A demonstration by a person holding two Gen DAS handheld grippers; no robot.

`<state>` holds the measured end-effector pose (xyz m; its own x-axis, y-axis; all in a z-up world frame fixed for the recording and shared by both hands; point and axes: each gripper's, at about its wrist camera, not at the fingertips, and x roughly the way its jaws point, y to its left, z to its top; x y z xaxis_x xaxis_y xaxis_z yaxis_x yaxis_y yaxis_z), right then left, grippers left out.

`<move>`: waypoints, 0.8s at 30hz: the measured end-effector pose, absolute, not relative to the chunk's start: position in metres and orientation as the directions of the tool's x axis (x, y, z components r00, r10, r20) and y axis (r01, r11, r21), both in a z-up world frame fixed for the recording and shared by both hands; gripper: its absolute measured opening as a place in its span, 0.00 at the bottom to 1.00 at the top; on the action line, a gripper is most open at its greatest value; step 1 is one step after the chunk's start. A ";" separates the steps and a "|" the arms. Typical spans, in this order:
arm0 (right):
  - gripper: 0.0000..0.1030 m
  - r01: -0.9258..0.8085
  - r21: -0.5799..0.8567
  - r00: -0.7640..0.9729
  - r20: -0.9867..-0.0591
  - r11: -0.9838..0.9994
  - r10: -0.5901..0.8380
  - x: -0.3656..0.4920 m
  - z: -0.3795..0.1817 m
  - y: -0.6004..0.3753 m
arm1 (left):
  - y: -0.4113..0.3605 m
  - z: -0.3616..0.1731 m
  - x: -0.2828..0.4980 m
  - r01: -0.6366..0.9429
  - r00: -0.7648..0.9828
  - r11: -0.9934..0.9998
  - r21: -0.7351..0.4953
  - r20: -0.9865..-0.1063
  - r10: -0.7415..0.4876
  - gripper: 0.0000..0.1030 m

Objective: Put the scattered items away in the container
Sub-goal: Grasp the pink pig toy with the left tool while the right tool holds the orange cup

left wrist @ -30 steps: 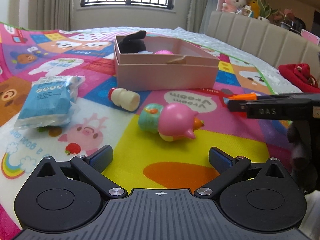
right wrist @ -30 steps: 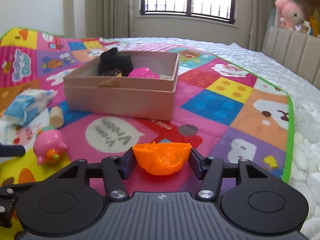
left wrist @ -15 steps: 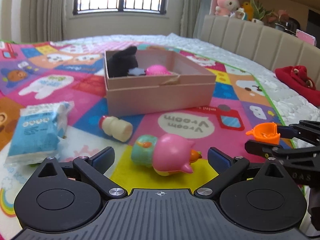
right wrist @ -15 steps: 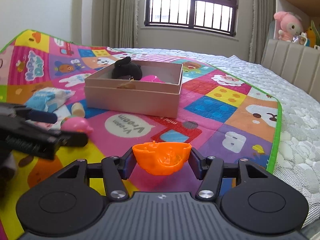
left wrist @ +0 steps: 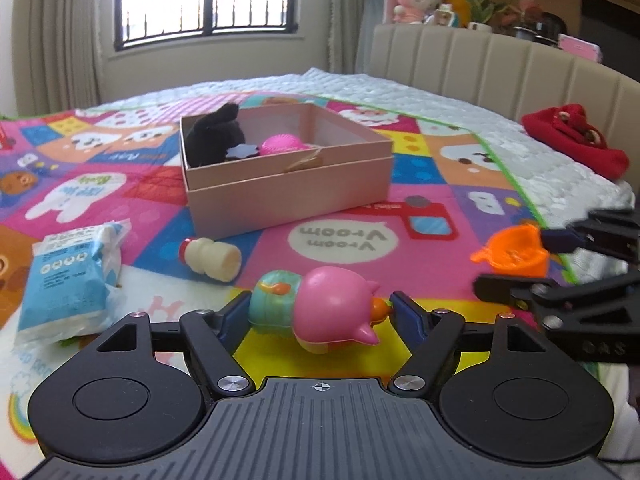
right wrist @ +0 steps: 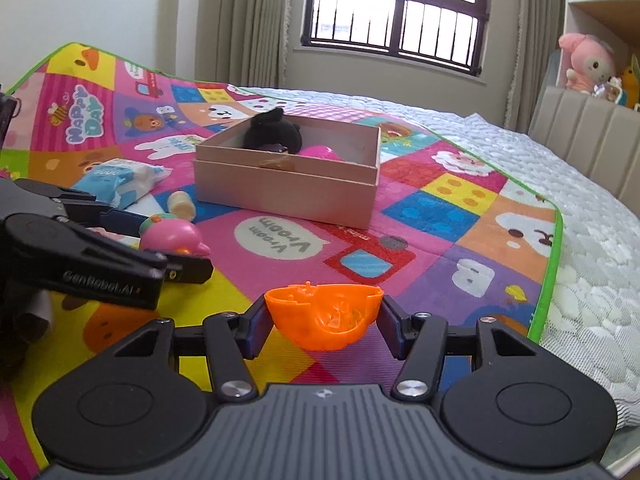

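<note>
The pink cardboard box (left wrist: 288,184) stands on the play mat and holds a black plush, a pink ball and a dark piece. It also shows in the right wrist view (right wrist: 288,196). My left gripper (left wrist: 320,314) is open, with its fingers on either side of the pink and teal toy (left wrist: 320,312) lying on the mat. My right gripper (right wrist: 322,322) is shut on an orange half shell (right wrist: 322,314) and holds it above the mat; the shell also shows in the left wrist view (left wrist: 512,252). A small cream bottle (left wrist: 210,260) and a blue packet (left wrist: 68,280) lie left of the toy.
A red cloth item (left wrist: 576,140) lies on the white quilt at the right. A padded headboard (left wrist: 520,68) with plush toys stands behind. The mat's green edge (right wrist: 548,264) runs along the right.
My left gripper has moved forward and down so that its fingers now flank the pink and teal toy. My right gripper has lifted and drawn back with the orange shell.
</note>
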<state>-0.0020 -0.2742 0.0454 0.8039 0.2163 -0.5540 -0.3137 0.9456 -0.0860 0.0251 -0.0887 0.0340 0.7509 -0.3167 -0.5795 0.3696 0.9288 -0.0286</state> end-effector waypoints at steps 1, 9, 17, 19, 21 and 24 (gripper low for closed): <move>0.54 -0.319 -0.091 0.804 -0.552 0.943 0.218 -0.004 0.047 -0.272 | -0.088 0.036 0.019 0.382 0.750 0.924 -0.027 -0.576 -0.326 0.76; 0.54 -0.408 -0.094 0.776 -0.560 0.908 0.291 -0.012 0.071 -0.267 | -0.074 0.065 -0.003 0.408 0.783 0.913 -0.001 -0.514 -0.351 0.76; 0.54 -0.398 0.049 0.803 -0.465 0.916 0.374 0.051 0.134 -0.281 | -0.077 0.102 0.062 0.368 0.861 0.928 0.061 -0.399 -0.315 0.76; 0.54 -0.393 0.080 0.817 -0.427 0.916 0.388 0.081 0.148 -0.279 | -0.082 0.107 0.084 0.359 0.875 0.930 0.081 -0.375 -0.305 0.76; 0.54 -0.370 0.072 0.847 -0.383 0.926 0.368 0.112 0.159 -0.271 | -0.087 0.109 0.111 0.354 0.885 0.930 0.099 -0.357 -0.299 0.77; 0.61 -0.347 0.064 0.876 -0.336 0.936 0.347 0.169 0.167 -0.254 | -0.086 0.104 0.159 0.332 0.876 0.941 0.062 -0.390 -0.283 0.85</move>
